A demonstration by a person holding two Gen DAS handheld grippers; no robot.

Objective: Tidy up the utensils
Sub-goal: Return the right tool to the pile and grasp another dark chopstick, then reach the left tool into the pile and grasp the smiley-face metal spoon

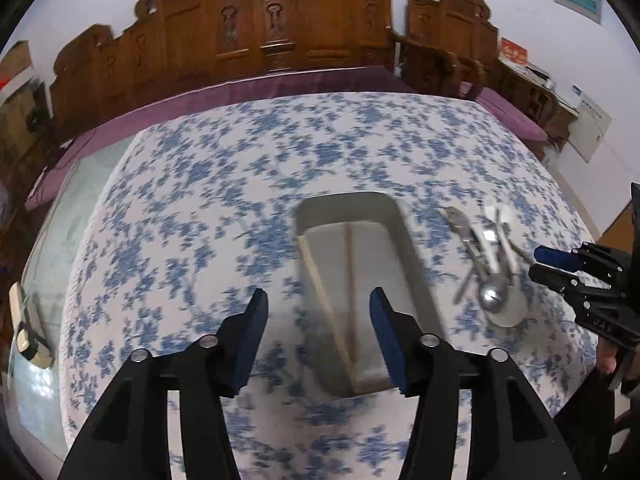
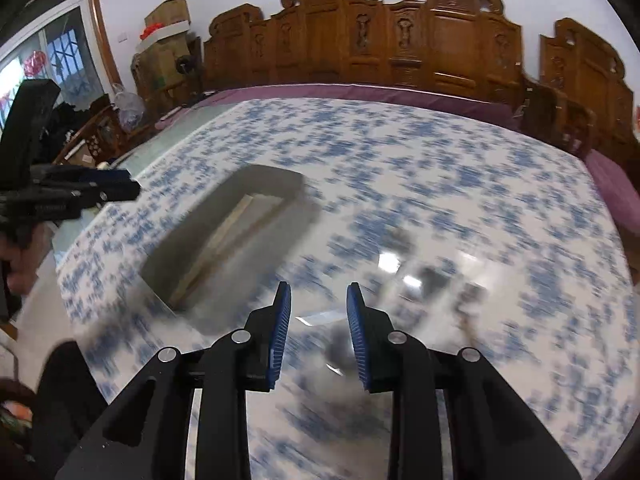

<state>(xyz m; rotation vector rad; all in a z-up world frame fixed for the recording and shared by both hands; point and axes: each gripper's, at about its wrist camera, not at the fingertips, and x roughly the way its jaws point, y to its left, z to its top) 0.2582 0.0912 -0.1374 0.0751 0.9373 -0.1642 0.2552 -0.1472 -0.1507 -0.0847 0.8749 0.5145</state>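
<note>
A grey rectangular tray (image 1: 404,240) lies on the blue-flowered tablecloth with a pair of wooden chopsticks (image 1: 352,300) inside. To its right is a pile of metal utensils (image 1: 486,256), spoons and forks, partly on a small white dish (image 1: 510,316). My left gripper (image 1: 318,336) is open and empty above the tray's near left edge. My right gripper (image 2: 318,320) is open and empty, hovering above the blurred utensil pile (image 2: 404,280); it also shows in the left wrist view (image 1: 540,264). The tray (image 2: 180,252) shows left of it, and the left gripper (image 2: 128,188) at far left.
The table is wide, with the flowered cloth (image 1: 240,184) over glass. A purple-cushioned carved wooden bench (image 1: 260,40) runs along the far side. A small cream object (image 1: 24,320) sits at the table's left edge. Boxes (image 2: 164,40) stand at back left.
</note>
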